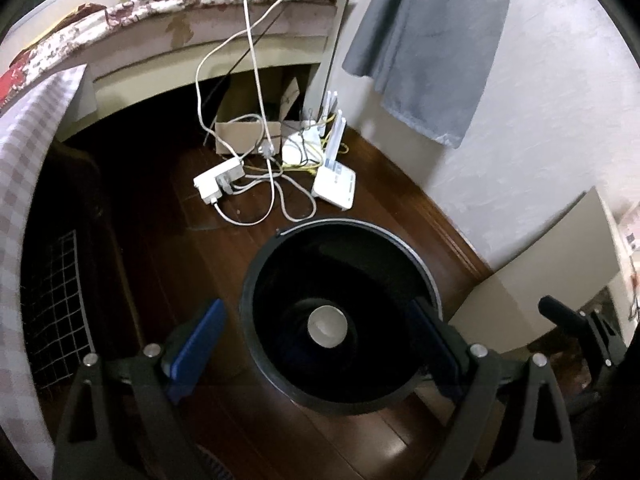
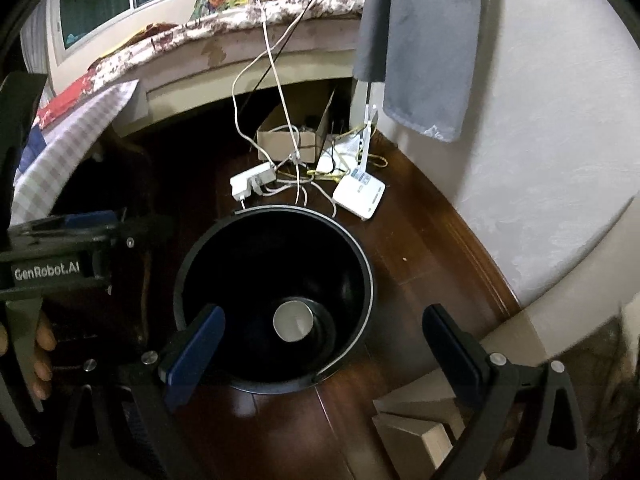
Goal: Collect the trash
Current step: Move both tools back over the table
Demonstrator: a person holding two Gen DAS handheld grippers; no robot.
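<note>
One white cup [image 1: 327, 327] inside black bin [image 1: 256, 280]

Cup [image 2: 293, 321] in bin [image 2: 224, 240] btm; power strip [image 2: 253, 181] & router [image 2: 359, 193] behind bin, nr wall [image 2: 540, 160].

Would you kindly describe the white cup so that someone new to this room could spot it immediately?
Start at the dark wooden floor in front of the bed, where a round black bin stands near the white router. Look straight down into it: the white paper cup sits upright at the bottom. It is the only pale thing inside the dark bin.
</note>
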